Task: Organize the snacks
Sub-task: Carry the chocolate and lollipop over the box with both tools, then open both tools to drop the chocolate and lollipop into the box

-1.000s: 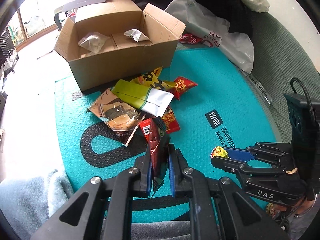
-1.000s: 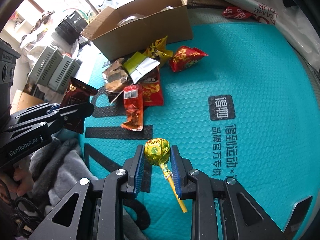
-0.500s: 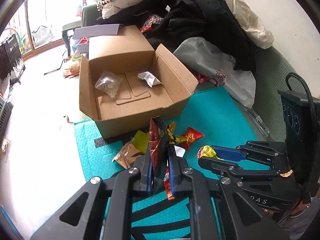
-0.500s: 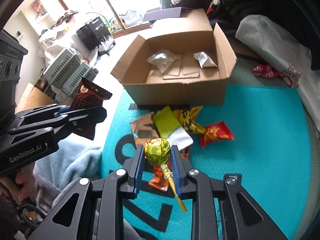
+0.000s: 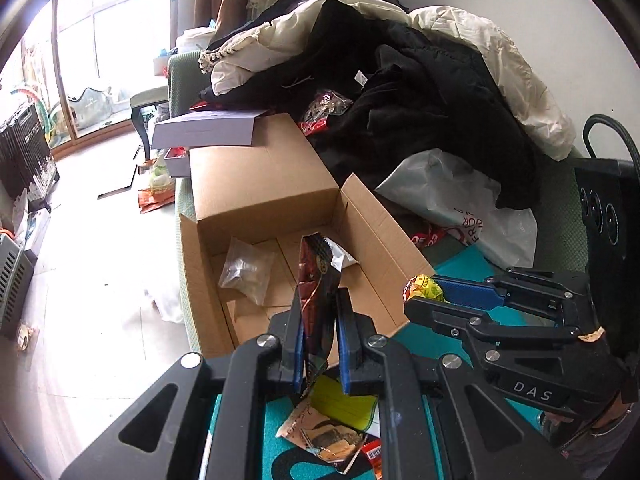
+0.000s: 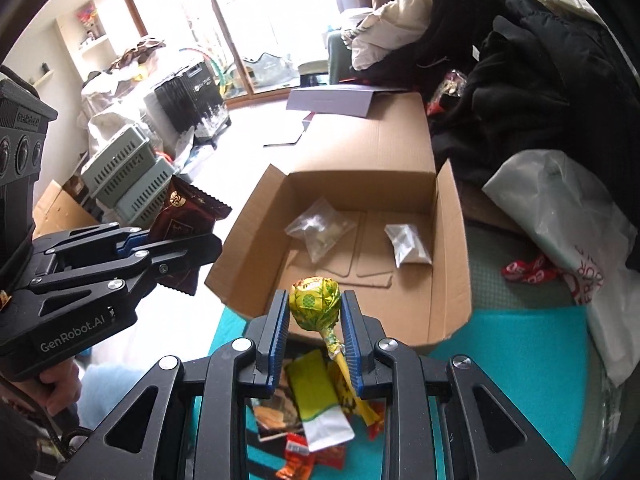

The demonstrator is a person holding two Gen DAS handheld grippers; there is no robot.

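My left gripper (image 5: 318,312) is shut on a dark red snack packet (image 5: 316,280), held upright over the near edge of the open cardboard box (image 5: 256,196). The same packet (image 6: 180,224) shows in the right wrist view, left of the box (image 6: 360,152). My right gripper (image 6: 315,316) is shut on a yellow-wrapped lollipop (image 6: 314,304), its stick hanging down, just before the box's front wall; the lollipop (image 5: 424,286) also appears in the left wrist view. Inside the box lie a clear bag (image 6: 320,232) and a small silver packet (image 6: 408,246). Loose snacks (image 6: 316,408) remain on the teal mat (image 6: 520,344).
A pile of black and cream clothes (image 5: 400,80) and a white plastic bag (image 6: 560,208) crowd the box's right side. A purple-grey flat box (image 5: 204,134) rests behind the box. Grey crates (image 6: 128,184) stand on the floor at the left. A hand (image 6: 60,384) grips the left tool.
Both grippers rose and moved from the mat toward the box, carrying the red packet and the lollipop. The box now fills the middle of both views.
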